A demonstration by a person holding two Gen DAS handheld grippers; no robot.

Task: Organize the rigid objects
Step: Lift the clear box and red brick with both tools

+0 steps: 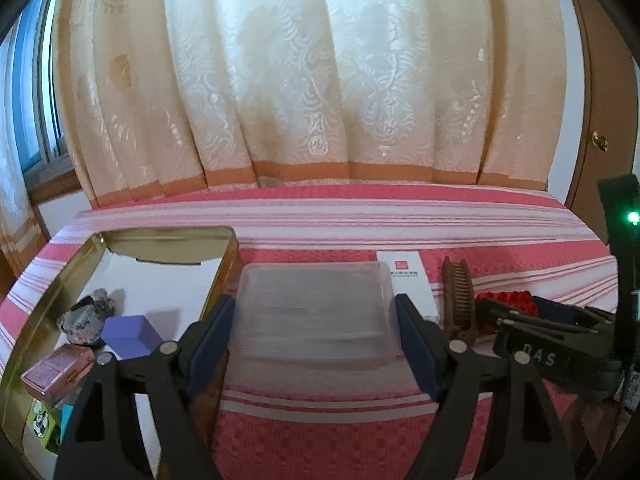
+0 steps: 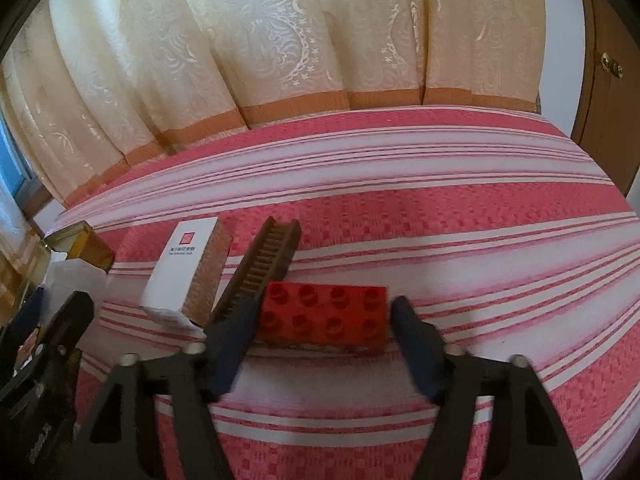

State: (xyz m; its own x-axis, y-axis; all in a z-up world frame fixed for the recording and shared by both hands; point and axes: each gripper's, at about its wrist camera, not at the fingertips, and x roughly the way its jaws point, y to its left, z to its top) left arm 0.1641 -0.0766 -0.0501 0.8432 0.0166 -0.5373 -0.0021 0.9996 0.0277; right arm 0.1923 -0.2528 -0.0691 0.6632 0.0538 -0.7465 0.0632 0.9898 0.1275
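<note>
My left gripper (image 1: 316,320) is shut on a clear plastic box (image 1: 316,296), one blue pad against each side. To its left lies an open gold tin (image 1: 168,233) with a grey rock (image 1: 86,320), a purple block (image 1: 132,336) and a pink box (image 1: 56,372) inside. In the right wrist view my right gripper (image 2: 324,308) straddles a red studded brick (image 2: 324,316) that rests on the bed. Its left finger touches the brick and its right finger stands a sliver off it. A brown comb (image 2: 264,268) and a white carton (image 2: 180,268) lie just left of the brick.
Everything rests on a pink and white striped bedspread (image 2: 440,208). A cream curtain (image 1: 320,80) hangs along the far edge and a wooden door (image 2: 608,80) stands at the right. A green carton (image 1: 40,428) sits in the tin's near corner.
</note>
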